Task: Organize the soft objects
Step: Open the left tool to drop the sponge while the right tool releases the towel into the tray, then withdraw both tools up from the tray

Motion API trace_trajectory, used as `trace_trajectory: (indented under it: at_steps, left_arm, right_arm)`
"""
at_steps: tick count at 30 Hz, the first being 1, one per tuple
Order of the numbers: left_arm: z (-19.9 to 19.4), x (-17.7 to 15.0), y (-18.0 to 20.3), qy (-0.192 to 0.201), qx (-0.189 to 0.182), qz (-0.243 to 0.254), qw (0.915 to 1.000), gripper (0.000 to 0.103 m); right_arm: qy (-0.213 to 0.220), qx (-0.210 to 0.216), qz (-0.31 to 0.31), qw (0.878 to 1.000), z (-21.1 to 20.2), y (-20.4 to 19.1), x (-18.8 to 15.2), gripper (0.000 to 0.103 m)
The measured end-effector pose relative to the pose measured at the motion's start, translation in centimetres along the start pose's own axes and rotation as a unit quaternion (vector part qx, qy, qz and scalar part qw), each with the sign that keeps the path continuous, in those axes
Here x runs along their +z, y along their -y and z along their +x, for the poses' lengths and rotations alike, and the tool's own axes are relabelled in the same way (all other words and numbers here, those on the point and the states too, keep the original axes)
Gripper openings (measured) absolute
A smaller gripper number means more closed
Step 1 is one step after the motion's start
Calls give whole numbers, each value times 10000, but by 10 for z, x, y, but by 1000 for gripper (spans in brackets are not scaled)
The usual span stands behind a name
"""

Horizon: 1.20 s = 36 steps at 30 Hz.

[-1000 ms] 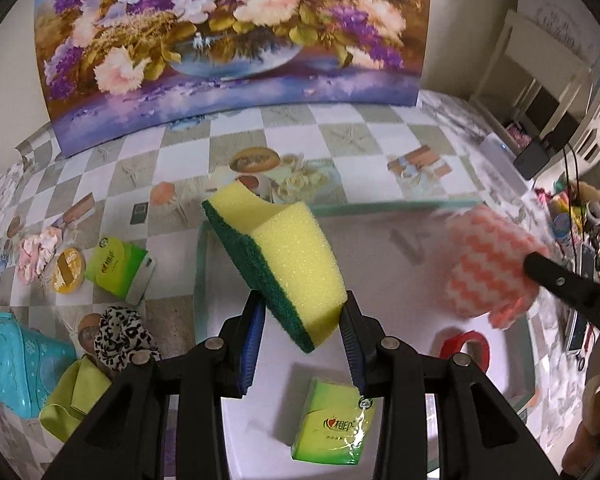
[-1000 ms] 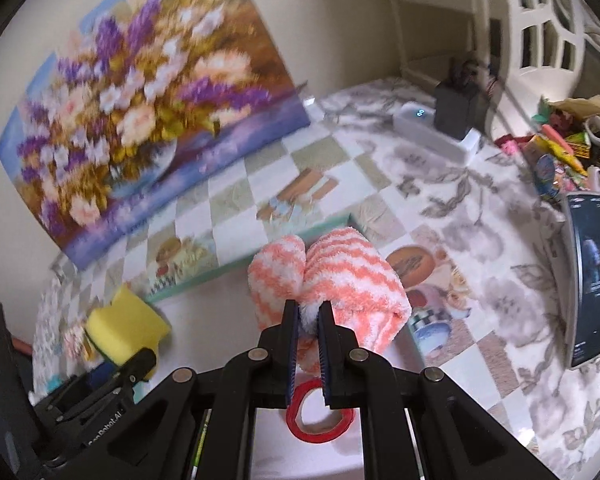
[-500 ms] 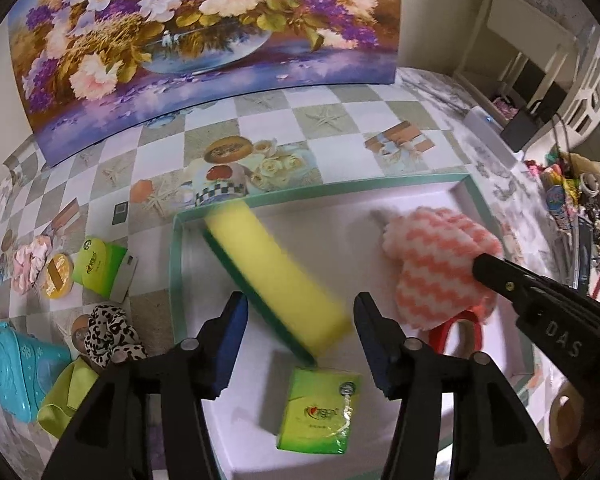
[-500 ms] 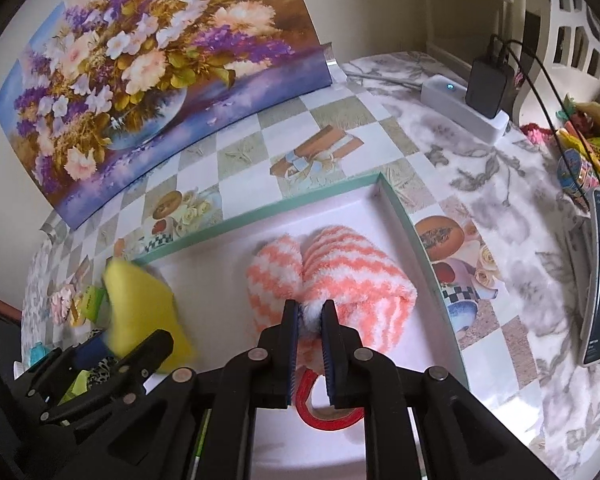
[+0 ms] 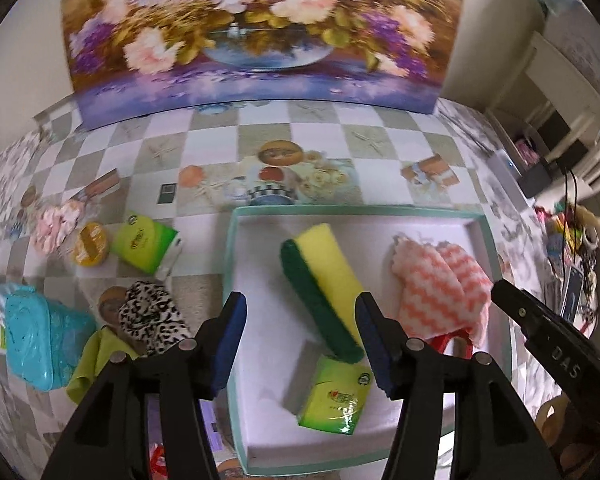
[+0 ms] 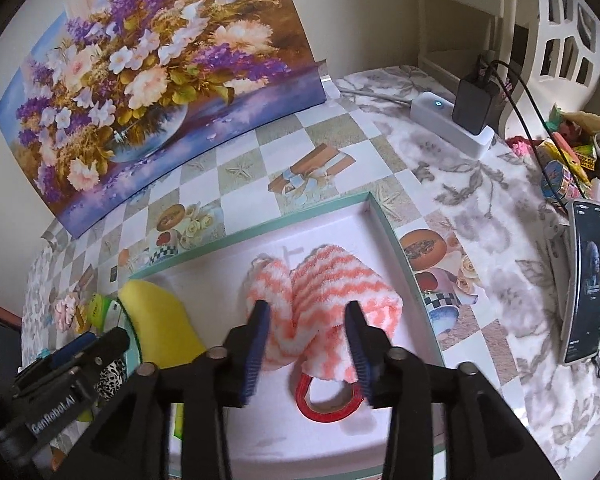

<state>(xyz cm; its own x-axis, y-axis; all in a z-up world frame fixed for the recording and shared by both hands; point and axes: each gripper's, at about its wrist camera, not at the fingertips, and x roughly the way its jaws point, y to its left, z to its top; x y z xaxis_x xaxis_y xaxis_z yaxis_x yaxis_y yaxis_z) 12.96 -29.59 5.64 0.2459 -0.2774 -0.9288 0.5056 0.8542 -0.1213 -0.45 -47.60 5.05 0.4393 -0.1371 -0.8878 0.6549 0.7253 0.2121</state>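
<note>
A yellow and green sponge [image 5: 324,280] lies in the white tray with a green rim [image 5: 231,264], leaning on a green tissue pack [image 5: 336,398]. My left gripper [image 5: 300,340] is open above the sponge, not touching it. An orange and white fuzzy cloth [image 6: 324,300] lies in the tray [image 6: 392,236] on a red tape roll [image 6: 328,400]; it also shows in the left wrist view [image 5: 440,288]. My right gripper [image 6: 306,344] is open around the cloth's near end. The sponge shows at the left in the right wrist view [image 6: 160,320].
Left of the tray lie a leopard scrunchie [image 5: 152,316], a green cloth [image 5: 96,360], a teal box [image 5: 40,336], a second tissue pack [image 5: 144,240], a yellow disc [image 5: 90,244] and a pink scrunchie [image 5: 56,220]. A flower painting [image 5: 256,32] stands behind. A phone [image 6: 586,280] and power strip [image 6: 452,124] lie right.
My left gripper opened and the sponge dropped into the tray. My right gripper lowered the fuzzy cloth onto the tape roll and opened, letting it go.
</note>
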Motion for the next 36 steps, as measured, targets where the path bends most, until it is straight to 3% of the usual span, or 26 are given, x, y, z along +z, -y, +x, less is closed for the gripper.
trace_trajectory:
  at_steps: [2, 5, 6, 7, 9, 12, 14, 28, 36]
  left_arm:
    - [0, 1, -5, -14, 28, -95, 10000, 58]
    - [1, 1, -10, -44, 71, -189, 9998, 58]
    - [2, 1, -12, -53, 87, -220, 9997, 61]
    - [2, 1, -14, -52, 94, -250, 9996, 76]
    - [2, 1, -17, 26, 103, -343, 9994, 89]
    - [0, 1, -22, 138, 214, -430, 9988, 90]
    - [0, 1, -26, 170, 263, -499, 9983, 94]
    - [0, 0, -45, -40, 333, -703, 9970, 94]
    - [-28, -1, -60, 85, 250, -692, 9973, 94]
  right_arm:
    - [6, -38, -7, 10000, -2, -1, 0, 64]
    - [-34, -121, -36, 9999, -2, -3, 0, 68]
    - [-44, -149, -55, 9999, -2, -3, 0, 72]
    - [-52, -180, -76, 9998, -2, -4, -1, 75]
    - [-80, -249, -124, 9996, -2, -6, -1, 81]
    - [-138, -262, -165, 9994, -1, -7, -2, 89]
    - [-142, -263, -183, 9994, -1, -8, -3, 103]
    - [-375, -487, -283, 9977, 4, -16, -9, 103]
    - [-270, -554, -665, 9959, -17, -42, -12, 103]
